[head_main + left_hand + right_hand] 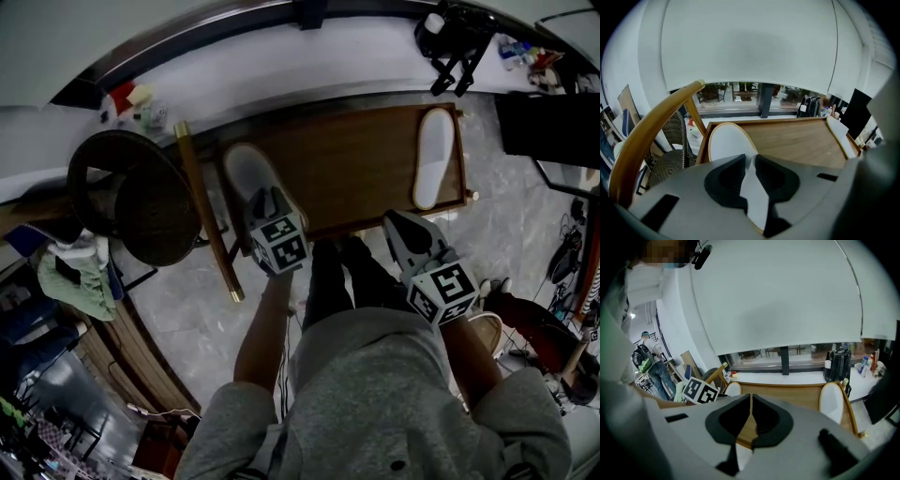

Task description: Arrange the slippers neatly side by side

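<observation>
Steeply angled down, left tongs pinch the slipper's near end

Bare wood lies open across the middle of the low table, between the left slipper at its left edge and the right slipper along its right. A wicker chair and its wooden rail crowd the left side. A black bag stands on the sill behind.

White slippers, flat, well apart
</observation>
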Available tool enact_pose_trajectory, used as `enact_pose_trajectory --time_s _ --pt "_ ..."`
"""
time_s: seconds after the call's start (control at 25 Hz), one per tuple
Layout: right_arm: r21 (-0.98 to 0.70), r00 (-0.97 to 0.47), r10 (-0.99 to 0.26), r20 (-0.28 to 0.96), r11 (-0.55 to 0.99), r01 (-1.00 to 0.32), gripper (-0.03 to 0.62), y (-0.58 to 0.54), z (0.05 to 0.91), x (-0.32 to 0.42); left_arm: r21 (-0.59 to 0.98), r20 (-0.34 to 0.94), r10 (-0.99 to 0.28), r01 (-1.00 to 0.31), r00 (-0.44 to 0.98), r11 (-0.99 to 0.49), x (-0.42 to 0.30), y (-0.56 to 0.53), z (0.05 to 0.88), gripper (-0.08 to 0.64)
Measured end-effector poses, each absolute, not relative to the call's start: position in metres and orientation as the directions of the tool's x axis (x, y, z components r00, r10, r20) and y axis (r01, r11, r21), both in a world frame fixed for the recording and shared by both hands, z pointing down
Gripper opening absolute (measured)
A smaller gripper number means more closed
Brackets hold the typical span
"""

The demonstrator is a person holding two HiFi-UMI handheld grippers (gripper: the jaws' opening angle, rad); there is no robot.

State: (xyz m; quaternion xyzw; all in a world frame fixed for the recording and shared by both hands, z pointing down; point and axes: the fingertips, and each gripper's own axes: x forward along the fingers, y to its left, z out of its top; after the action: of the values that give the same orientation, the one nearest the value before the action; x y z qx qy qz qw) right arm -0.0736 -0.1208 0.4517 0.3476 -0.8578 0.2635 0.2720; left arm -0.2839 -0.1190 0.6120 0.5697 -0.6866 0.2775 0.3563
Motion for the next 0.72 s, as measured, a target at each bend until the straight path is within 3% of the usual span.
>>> enact_pose_trajectory --time_s 0.2,0.72 --pt "-0.261 -0.613 -0.454 0.647 0.623 -0.737 0.032 -0.119 0.452 -0.066 -0.01 0.81 -0.572 -0.979 -0.129 0.206 -0.285 -0.113 0.612 0.041" --pt "-0.279 -0.643 -0.467 0.607 0.632 -0.723 0.032 -0.124 0.438 -0.053 -0.02 0.789 -0.598 -0.979 -0.14 0.203 -0.273 -0.113 0.586 0.034"
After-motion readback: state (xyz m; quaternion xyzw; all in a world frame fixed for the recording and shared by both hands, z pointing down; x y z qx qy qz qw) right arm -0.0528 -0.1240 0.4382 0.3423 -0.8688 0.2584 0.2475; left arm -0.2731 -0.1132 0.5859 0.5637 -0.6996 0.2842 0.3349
